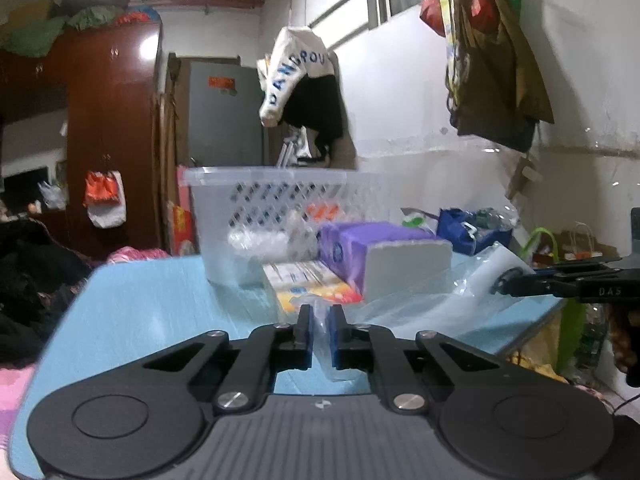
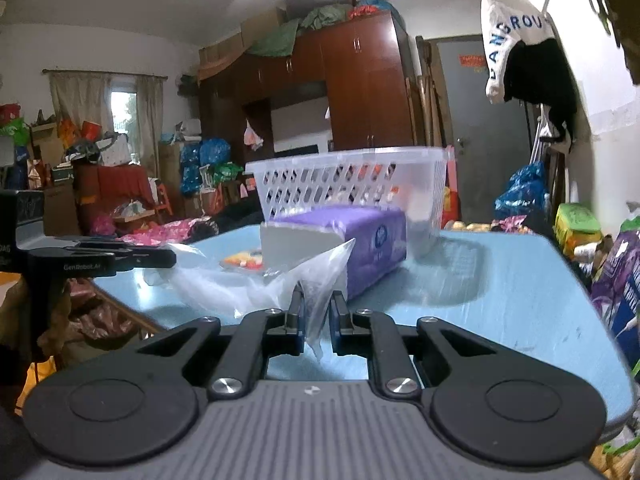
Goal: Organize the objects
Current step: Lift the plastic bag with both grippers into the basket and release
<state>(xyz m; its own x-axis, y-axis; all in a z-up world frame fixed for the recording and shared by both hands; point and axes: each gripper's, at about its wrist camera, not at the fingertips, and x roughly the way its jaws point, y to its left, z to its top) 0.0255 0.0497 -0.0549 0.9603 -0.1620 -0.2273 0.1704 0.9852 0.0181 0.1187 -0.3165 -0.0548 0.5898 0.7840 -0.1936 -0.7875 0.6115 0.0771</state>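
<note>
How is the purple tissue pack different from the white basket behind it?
The purple tissue pack is a solid, closed block wrapped in purple film; the white basket is see-through plastic, open on top, with rows of holes in its wall. The pack is lower and smaller; the basket rises above it and is wider. The pack lies nearer both grippers, the basket farther back. Both rest on the blue table.

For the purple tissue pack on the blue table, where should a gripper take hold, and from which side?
Grip the purple tissue pack across its narrow width, coming from above. It lies flat and long, its top is bare, and the white basket crowds its far end, with clear plastic bag at the near side.
</note>
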